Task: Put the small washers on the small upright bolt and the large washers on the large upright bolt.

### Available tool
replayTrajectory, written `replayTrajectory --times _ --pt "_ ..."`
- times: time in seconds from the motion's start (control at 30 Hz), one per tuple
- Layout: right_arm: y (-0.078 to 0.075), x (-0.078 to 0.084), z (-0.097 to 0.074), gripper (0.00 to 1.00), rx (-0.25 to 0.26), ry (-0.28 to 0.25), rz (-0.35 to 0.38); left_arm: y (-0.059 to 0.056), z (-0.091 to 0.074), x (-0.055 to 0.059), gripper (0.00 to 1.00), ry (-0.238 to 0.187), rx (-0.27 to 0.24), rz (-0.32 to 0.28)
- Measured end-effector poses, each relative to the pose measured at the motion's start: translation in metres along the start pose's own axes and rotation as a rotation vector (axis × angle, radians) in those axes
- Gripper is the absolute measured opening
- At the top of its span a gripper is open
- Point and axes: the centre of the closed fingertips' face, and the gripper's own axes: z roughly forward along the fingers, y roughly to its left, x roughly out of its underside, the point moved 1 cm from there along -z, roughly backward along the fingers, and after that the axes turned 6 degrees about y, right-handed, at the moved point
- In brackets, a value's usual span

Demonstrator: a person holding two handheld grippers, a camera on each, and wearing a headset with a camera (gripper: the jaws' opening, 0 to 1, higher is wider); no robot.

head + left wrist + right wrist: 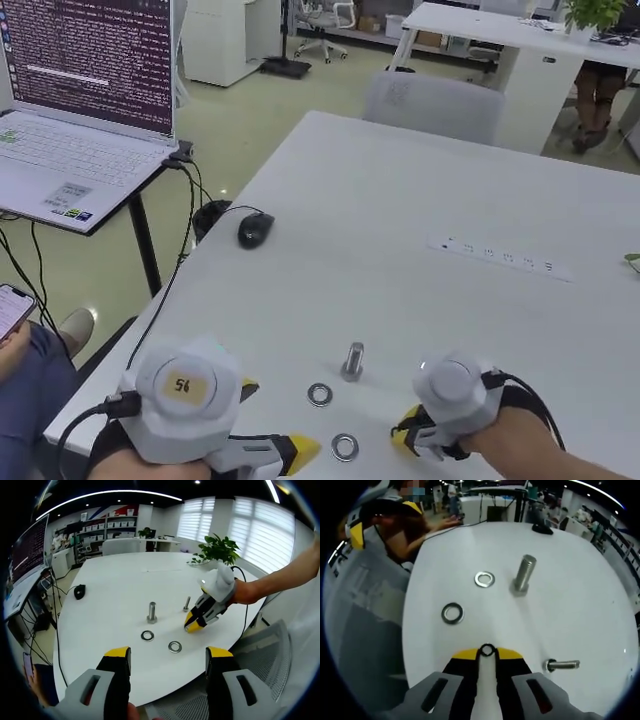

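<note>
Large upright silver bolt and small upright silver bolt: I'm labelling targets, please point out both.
Large upright silver bolt [152, 611], left gripper view, mid shank.
Small upright silver bolt [187, 604], left gripper view, mid shank.

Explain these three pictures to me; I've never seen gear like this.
No robot here: a person holds two tools, each ending in a two-fingered claw. One picture comes from a camera on the person's head, the other two from cameras riding on the tools. On the white table stand a large bolt and a small bolt, with two large washers lying nearby. A mouse and a power strip lie farther off. The left claw is open and holds nothing. The right claw is shut on a small washer.
</note>
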Motion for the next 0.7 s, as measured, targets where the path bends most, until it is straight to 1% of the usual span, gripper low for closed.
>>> replayTrajectory --times 0.17,0.3,0.47,0.53,0.6,0.7 --pt "-0.003 0.007 -0.005 0.13 0.01 -0.01 0.033 -0.001 0.001 -0.001 0.6 0.001 0.005 0.003" --pt "-0.006 0.012 -0.014 0.13 0.029 -0.024 0.069 -0.001 0.001 -0.002 0.6 0.0 0.006 0.003" --pt "-0.022 0.024 -0.03 0.13 0.077 -0.04 0.111 -0.001 0.002 -0.003 0.6 -0.002 0.006 0.002" --pt "-0.03 0.03 -0.038 0.13 0.104 -0.044 0.136 -0.001 0.003 -0.003 0.6 -0.003 0.007 0.0" --pt "-0.036 0.034 -0.044 0.13 0.117 -0.05 0.152 -0.001 0.003 -0.002 0.6 -0.001 0.007 -0.001" --pt "-0.05 0.038 -0.056 0.13 0.15 -0.061 0.171 -0.002 0.003 -0.003 0.6 -0.003 0.009 -0.002"
